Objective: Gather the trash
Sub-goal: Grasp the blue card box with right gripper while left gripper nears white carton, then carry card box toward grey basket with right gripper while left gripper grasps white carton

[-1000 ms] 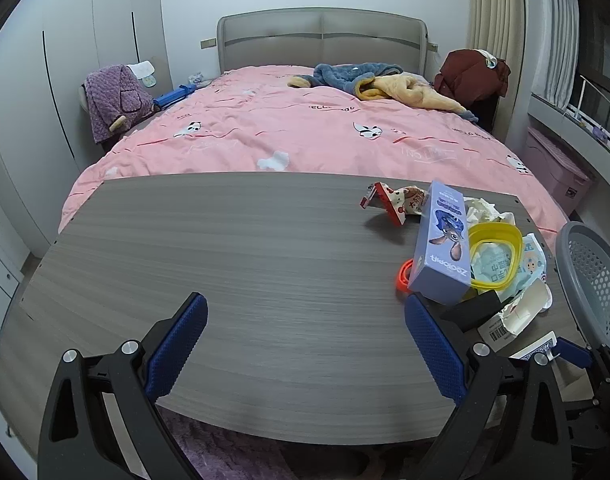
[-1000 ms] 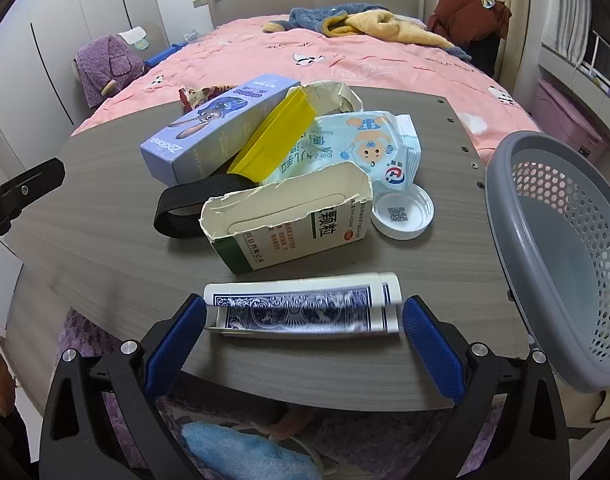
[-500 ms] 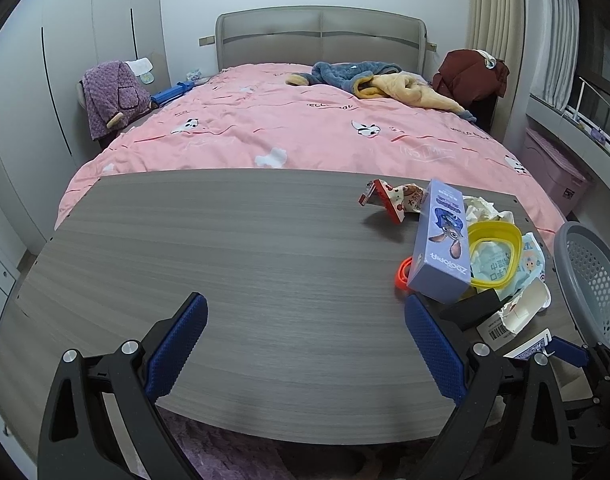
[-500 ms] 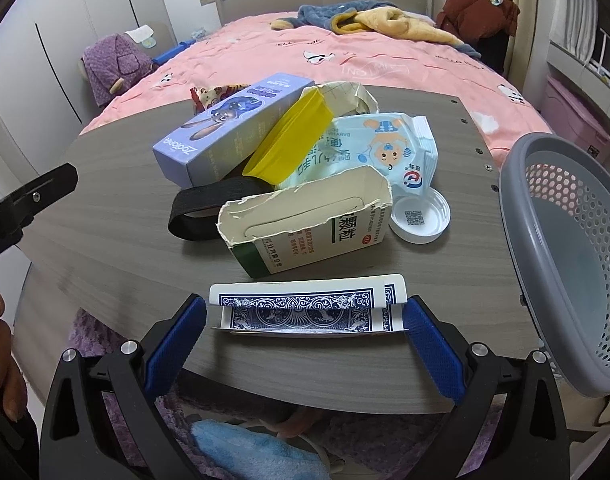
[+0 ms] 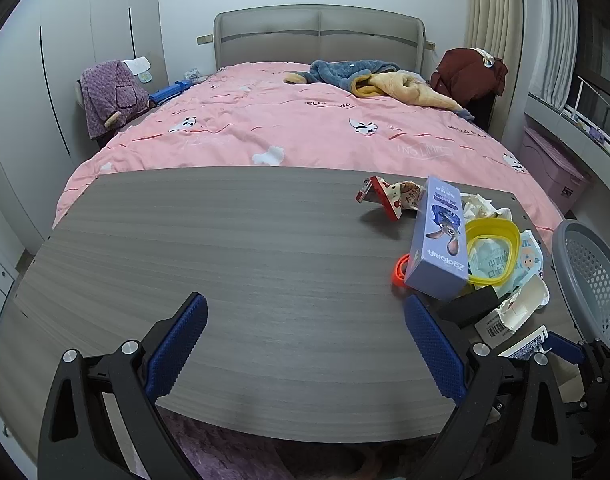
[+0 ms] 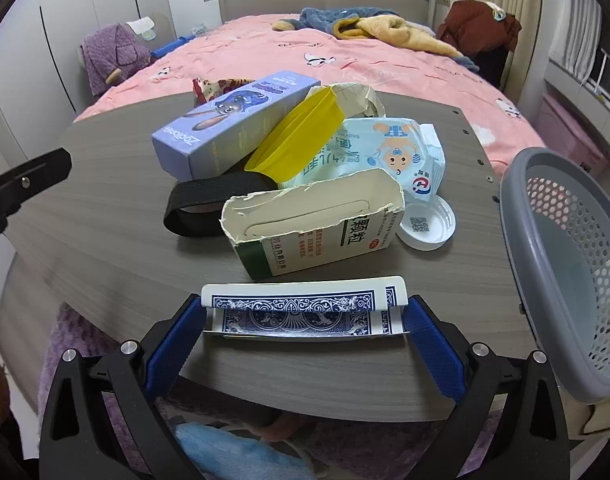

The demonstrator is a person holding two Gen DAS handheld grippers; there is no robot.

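Observation:
A blue-patterned playing-card pack (image 6: 301, 294) lies at the table's near edge. It sits between the fingertips of my right gripper (image 6: 305, 306), which is open and spans its full length. Just behind it is a heap of trash: a torn white-and-green carton (image 6: 317, 224), a white cap (image 6: 425, 224), a wipes packet (image 6: 385, 152), a yellow ring (image 6: 301, 136), a purple box (image 6: 233, 128) and a black band (image 6: 209, 200). My left gripper (image 5: 305, 302) hangs open over bare table (image 5: 225, 248), left of the heap, holding nothing.
A grey perforated basket (image 6: 565, 260) stands at the table's right edge, close to my right gripper. A red snack wrapper (image 5: 389, 196) and an orange ring (image 5: 401, 270) lie beside the purple box. A pink bed (image 5: 305, 128) fills the room beyond the table.
My right gripper has moved forward, so the card pack now sits between its fingertips instead of ahead of them. The left gripper has barely shifted.

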